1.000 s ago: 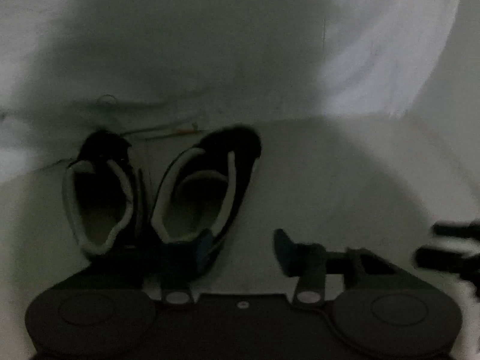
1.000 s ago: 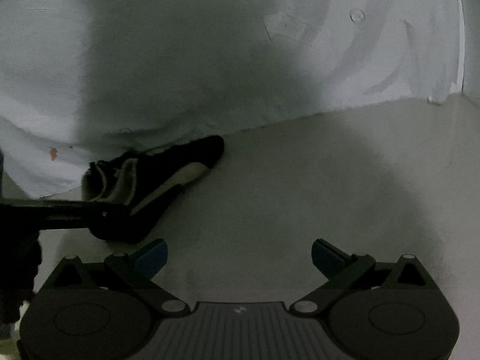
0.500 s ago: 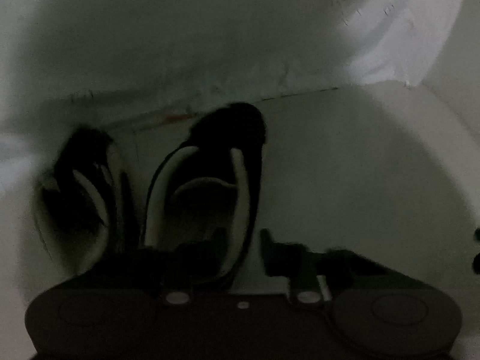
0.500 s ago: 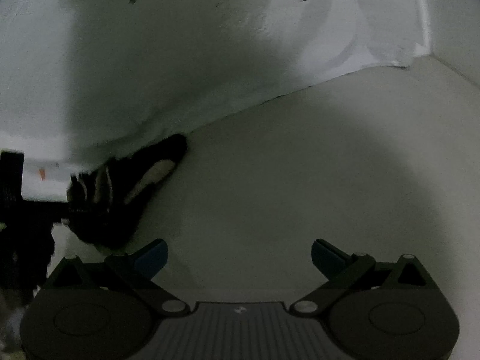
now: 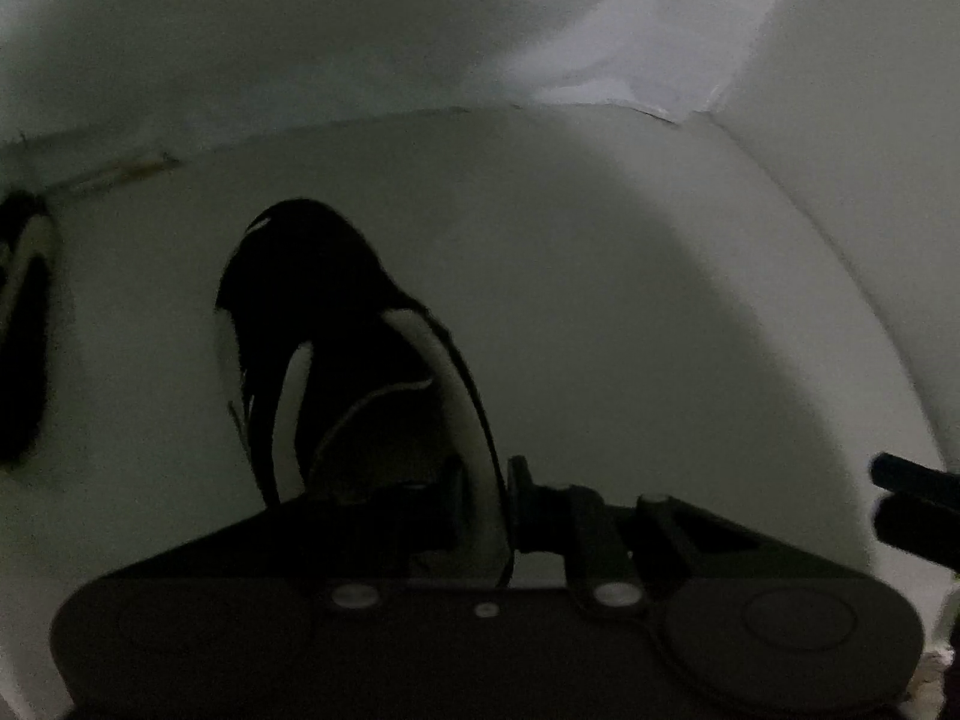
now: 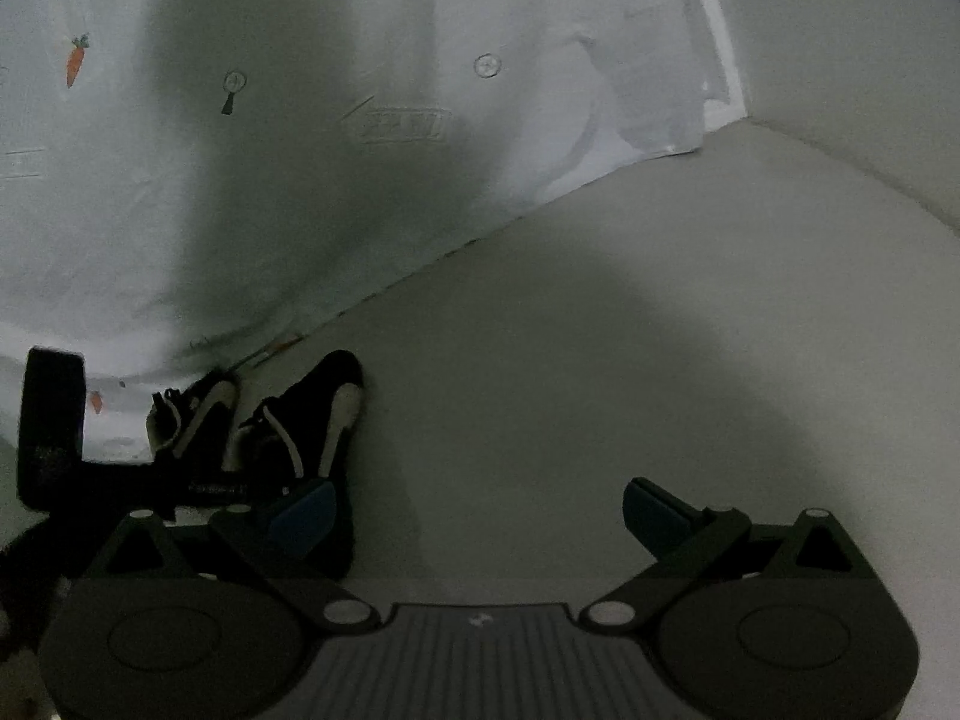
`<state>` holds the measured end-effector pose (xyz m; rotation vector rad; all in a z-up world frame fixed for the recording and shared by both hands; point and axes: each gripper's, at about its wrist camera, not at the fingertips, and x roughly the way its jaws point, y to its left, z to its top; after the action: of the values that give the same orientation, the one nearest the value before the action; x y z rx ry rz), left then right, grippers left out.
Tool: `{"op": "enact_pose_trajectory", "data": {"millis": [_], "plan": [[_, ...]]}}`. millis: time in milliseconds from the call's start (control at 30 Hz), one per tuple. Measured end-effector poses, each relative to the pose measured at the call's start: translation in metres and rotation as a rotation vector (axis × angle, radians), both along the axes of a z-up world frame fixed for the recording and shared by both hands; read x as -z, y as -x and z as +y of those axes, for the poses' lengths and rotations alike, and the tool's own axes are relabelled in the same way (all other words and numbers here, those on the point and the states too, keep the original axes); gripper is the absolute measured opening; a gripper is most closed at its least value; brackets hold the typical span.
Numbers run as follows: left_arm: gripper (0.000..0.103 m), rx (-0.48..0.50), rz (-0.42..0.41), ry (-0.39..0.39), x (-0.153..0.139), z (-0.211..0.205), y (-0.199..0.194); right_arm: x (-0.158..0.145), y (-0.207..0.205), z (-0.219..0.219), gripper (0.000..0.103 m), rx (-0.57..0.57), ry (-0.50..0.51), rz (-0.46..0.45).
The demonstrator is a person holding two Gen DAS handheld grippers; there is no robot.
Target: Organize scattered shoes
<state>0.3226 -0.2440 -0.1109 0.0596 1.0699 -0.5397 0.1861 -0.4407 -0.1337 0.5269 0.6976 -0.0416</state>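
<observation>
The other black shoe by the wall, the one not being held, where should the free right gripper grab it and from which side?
Grip the pale collar at the heel of the shoe by the wall, one finger inside the opening. Come from the heel end, since its toe points at the wall. The right gripper is open; the left gripper grips the other shoe similarly.

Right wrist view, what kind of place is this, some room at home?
Probably a dim corner of a home room: a bare pale floor, a white cartoon-printed sheet hanging like a wall cover, and a pair of black-and-white shoes beside it.
</observation>
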Motion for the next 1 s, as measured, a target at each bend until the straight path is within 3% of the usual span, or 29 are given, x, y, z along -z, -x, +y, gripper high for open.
{"op": "enact_pose_trajectory", "data": {"millis": [400,633,700,767,933,1000], "plan": [[0.014,-0.134,0.065,0.123,0.0,0.005,0.163,-0.002,0.09,-0.01,0.101,-0.135,0.074,0.021],[0.016,-0.027,0.099,0.128,-0.003,-0.01,0.221,-0.006,0.101,-0.006,0.101,-0.173,0.07,0.047],[0.028,-0.014,0.085,0.137,-0.009,-0.006,0.23,-0.008,0.102,-0.005,0.101,-0.177,0.064,0.031],[0.054,-0.006,0.046,0.137,-0.018,-0.002,0.234,-0.009,0.102,-0.004,0.102,-0.179,0.043,0.014],[0.079,-0.008,-0.119,0.139,-0.048,0.02,0.247,-0.014,0.1,0.001,0.102,-0.191,-0.012,-0.051],[0.081,-0.028,-0.206,0.136,-0.057,0.033,0.251,-0.017,0.097,0.007,0.102,-0.192,-0.007,-0.067]]}}
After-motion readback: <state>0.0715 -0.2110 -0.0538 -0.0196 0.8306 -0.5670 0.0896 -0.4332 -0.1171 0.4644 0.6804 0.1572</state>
